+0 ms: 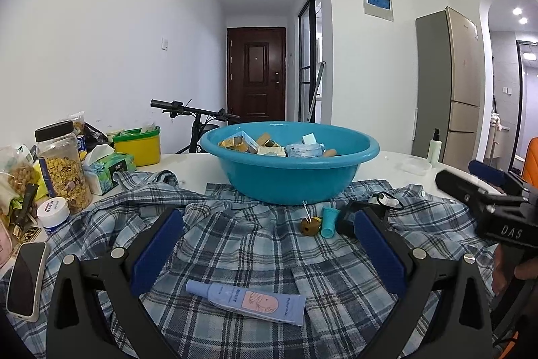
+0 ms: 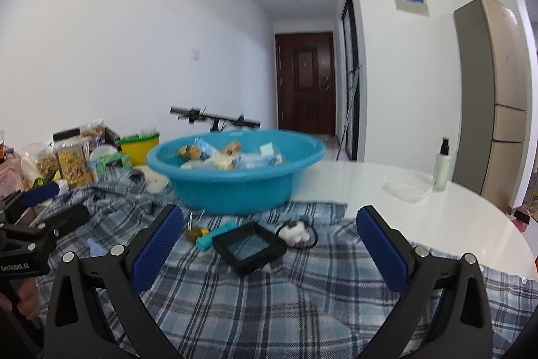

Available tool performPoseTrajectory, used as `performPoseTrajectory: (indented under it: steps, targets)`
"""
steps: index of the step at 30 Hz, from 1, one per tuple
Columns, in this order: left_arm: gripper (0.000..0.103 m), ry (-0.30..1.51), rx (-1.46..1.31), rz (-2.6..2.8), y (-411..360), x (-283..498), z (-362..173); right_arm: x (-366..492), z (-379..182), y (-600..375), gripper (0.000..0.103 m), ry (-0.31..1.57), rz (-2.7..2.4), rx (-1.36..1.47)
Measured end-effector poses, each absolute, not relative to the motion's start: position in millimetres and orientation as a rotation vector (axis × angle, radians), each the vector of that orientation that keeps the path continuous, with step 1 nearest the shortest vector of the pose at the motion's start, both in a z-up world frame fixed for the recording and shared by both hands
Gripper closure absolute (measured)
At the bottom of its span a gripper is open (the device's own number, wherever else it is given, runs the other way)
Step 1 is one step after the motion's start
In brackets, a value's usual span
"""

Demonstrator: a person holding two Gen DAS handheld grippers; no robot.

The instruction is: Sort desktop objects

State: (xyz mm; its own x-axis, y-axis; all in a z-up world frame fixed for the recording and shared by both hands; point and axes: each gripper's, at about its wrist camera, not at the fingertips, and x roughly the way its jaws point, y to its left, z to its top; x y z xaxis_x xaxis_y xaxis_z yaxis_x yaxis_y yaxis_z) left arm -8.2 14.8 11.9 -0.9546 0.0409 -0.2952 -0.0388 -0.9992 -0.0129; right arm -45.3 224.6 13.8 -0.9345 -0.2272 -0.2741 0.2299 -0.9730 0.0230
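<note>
"DAS" read on the right gripper [image 2: 269, 244]; both grippers gaped wide, empty. Lilac plastic tube [image 1: 247, 300] lay between the left gripper's [image 1: 269, 246] fingers, on plaid cloth [image 1: 269, 258].

White walls, a brown door [image 1: 256, 73] down the hall — fridge [image 1: 449, 83] at right.
</note>
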Motion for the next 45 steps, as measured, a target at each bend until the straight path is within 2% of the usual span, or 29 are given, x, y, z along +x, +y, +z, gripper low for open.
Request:
performPoseTrajectory:
  steps: [7,45]
  targets:
    - [0.0,-0.014,-0.453,3.08,13,-7,13,-39,11,215,0.001,0.076,-2.878,0.426]
    - [0.0,-0.018,-0.463,3.097,12,4,13,-24,12,223,0.0,0.048,-2.91,0.454]
